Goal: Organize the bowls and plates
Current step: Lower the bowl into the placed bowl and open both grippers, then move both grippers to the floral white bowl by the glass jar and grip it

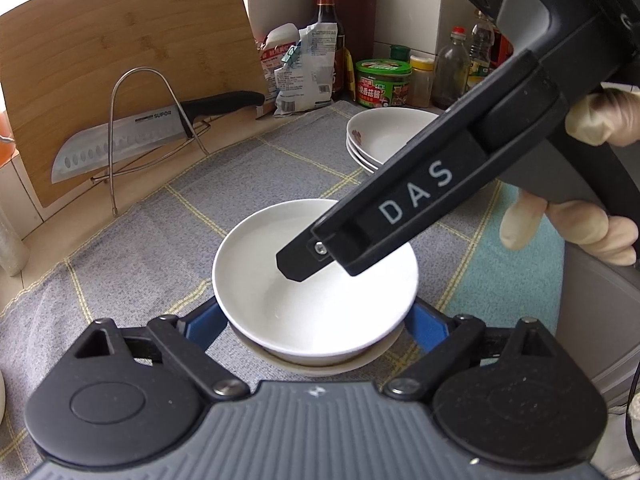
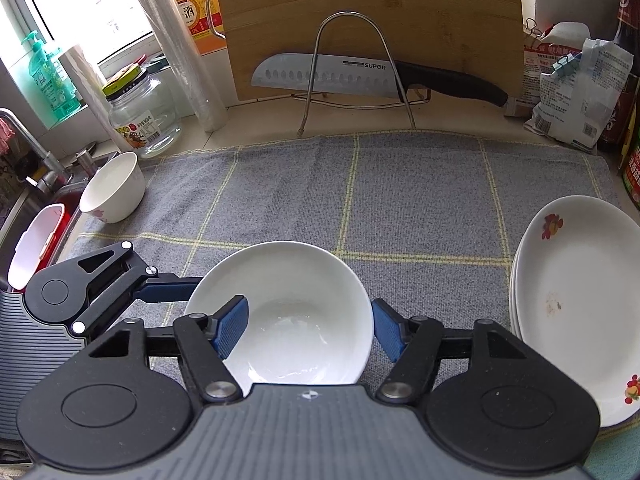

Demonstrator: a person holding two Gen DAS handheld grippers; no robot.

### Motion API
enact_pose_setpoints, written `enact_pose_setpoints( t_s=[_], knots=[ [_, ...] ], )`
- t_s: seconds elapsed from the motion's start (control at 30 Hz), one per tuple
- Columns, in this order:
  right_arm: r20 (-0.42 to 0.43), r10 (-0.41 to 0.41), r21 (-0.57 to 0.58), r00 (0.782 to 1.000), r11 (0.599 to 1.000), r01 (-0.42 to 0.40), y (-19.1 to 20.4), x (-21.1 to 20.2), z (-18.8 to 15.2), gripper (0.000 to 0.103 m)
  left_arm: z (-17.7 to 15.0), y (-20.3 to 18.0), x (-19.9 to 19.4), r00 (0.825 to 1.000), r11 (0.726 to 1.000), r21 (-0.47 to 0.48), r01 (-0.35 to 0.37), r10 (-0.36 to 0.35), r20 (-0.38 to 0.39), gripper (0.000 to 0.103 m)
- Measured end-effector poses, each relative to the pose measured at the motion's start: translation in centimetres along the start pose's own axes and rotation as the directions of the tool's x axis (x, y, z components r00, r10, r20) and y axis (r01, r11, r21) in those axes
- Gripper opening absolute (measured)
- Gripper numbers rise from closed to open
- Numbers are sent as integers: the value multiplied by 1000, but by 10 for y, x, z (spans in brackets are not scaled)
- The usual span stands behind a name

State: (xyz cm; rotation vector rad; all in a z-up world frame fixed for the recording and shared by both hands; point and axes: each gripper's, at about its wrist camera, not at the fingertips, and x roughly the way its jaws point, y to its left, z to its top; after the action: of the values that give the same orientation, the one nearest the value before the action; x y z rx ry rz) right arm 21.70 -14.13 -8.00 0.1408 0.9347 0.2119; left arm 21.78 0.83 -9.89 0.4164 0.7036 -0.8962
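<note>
A plain white bowl rests nested in another pale bowl on the grey checked cloth. My left gripper is open, its blue fingers flanking the bowl low on both sides; the rim hides whether they touch. My right gripper is open too. Its left finger sits inside the bowl and its right finger stands just outside the rim. In the left wrist view it reaches down from the upper right into the bowl. A stack of flowered plates lies to the right.
A flowered white bowl stands at the cloth's left edge by the sink. A knife rests on a wire rack against the cutting board. A glass jar, bags and bottles line the back. A gloved hand holds the right gripper.
</note>
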Motion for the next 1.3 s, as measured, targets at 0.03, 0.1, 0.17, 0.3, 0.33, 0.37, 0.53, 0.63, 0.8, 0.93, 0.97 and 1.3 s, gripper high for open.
enact_pose_setpoints(
  t_s=[0.03, 0.1, 0.17, 0.3, 0.33, 0.37, 0.53, 0.63, 0.8, 0.93, 0.97, 1.3],
  knots=[
    [0, 2, -3, 1000, 1000, -2, 1, -1, 0, 78, 0, 0, 0, 1000, 1000, 2, -3, 3, 2, 95],
    [10, -9, -6, 1000, 1000, 9, 3, -4, 0, 88, 0, 0, -2, 1000, 1000, 10, -16, 16, 11, 97],
    [31, -15, -2, 999, 1000, 15, 3, -8, 0, 94, 0, 0, -8, 999, 1000, 17, -25, 25, 24, 98],
    [71, -32, -4, 997, 999, 32, 4, -17, 2, 101, -5, 4, -23, 998, 999, 4, -37, 37, 49, 101],
    [81, -40, -11, 996, 999, 41, 5, -19, 2, 103, -6, 5, -27, 998, 999, -4, -39, 39, 52, 102],
    [87, -48, -18, 995, 999, 49, 6, -20, 2, 103, -8, 6, -31, 998, 999, -14, -42, 43, 55, 102],
    [119, -66, -66, 991, 995, 74, 18, -23, 1, 103, -19, 14, -48, 993, 992, -76, -100, 104, 52, 102],
    [151, -69, -120, 986, 989, 87, 30, -25, 1, 103, -29, 23, -58, 986, 978, -135, -161, 166, 31, 102],
    [185, -52, -192, 981, 977, 88, 58, -20, 4, 103, -48, 42, -79, 967, 944, -215, -251, 256, -6, 102],
    [205, -59, -221, 977, 970, 105, 88, -13, 2, 103, -67, 68, -95, 959, 921, -274, -276, 281, -19, 102],
    [208, -64, -223, 976, 969, 111, 94, -11, 2, 103, -72, 77, -99, 960, 917, -290, -275, 280, -25, 102],
    [224, -123, -215, 967, 961, 172, 176, 20, -12, 103, -113, 155, -128, 971, 933, -276, -232, 237, -16, 102]
  ],
)
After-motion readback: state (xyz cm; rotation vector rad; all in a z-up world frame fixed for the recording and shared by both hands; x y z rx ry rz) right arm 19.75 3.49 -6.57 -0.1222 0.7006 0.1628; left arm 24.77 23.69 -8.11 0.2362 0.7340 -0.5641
